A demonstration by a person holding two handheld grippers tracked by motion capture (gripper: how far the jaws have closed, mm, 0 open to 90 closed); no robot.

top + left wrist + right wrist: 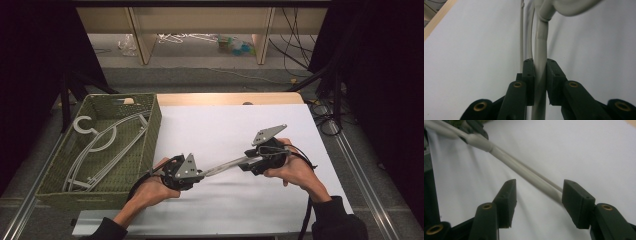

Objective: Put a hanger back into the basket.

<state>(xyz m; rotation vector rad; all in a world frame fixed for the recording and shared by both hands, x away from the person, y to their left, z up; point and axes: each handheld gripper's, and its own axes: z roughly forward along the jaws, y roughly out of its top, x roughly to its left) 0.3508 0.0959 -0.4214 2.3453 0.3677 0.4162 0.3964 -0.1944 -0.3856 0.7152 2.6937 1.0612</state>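
We are holding a grey plastic hanger (227,164) just above the white counter (225,125), between our two grippers. Our left gripper (192,173) is clamping it: in the left gripper view the jaws are closed narrow on the hanger's bar (539,75), which runs straight up between them. Our right gripper (248,163) is standing at the other end; in the right gripper view its jaws are spread wide, with the bar (524,171) crossing the gap on a slant and its end passing behind the right-hand jaw. Whether it is touching that jaw we cannot tell.

To our left, the green woven basket (150,130) is sitting on the counter's edge, and other grey hangers (102,145) are already lying inside it.

We judge the work to be partly done: several hangers are in the basket, and this one is still outside it, well short of the rim. What is left, as we read it, is carrying this hanger over the rim, lowering it onto the others and opening the left jaws.
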